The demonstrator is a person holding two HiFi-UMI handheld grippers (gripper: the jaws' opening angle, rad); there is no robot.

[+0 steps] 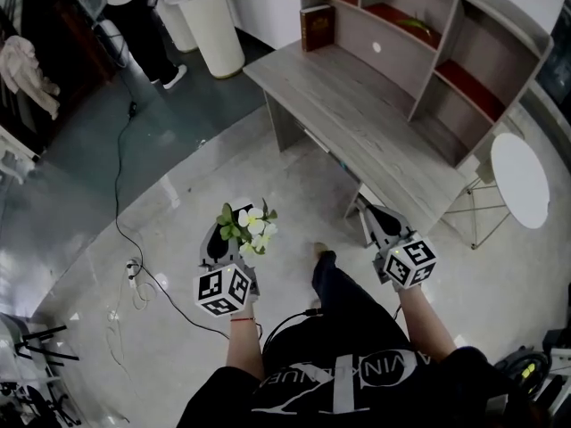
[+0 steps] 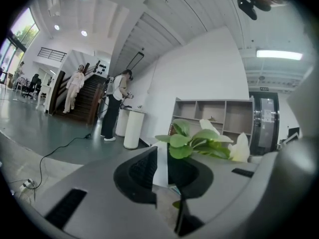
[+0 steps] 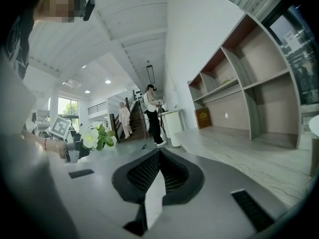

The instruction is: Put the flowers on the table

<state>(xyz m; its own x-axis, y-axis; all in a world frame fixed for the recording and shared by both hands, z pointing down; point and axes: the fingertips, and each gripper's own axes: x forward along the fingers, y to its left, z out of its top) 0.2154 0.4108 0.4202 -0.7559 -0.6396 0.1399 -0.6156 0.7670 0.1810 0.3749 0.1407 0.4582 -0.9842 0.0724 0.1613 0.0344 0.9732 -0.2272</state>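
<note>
A small bunch of white flowers with green leaves stands up from my left gripper, which is shut on its stems over the pale floor. In the left gripper view the leaves and petals of the flowers spread just past the left gripper. The grey wooden table lies ahead and to the right, its top mostly bare. My right gripper hovers by the table's near corner, shut with nothing held. In the right gripper view the right gripper has its jaws together, and the flowers show at the left.
A brown book stands at the table's far end, under a shelf unit. A white round pedestal and a standing person are at the back left. A round white side table is right; a cable crosses the floor.
</note>
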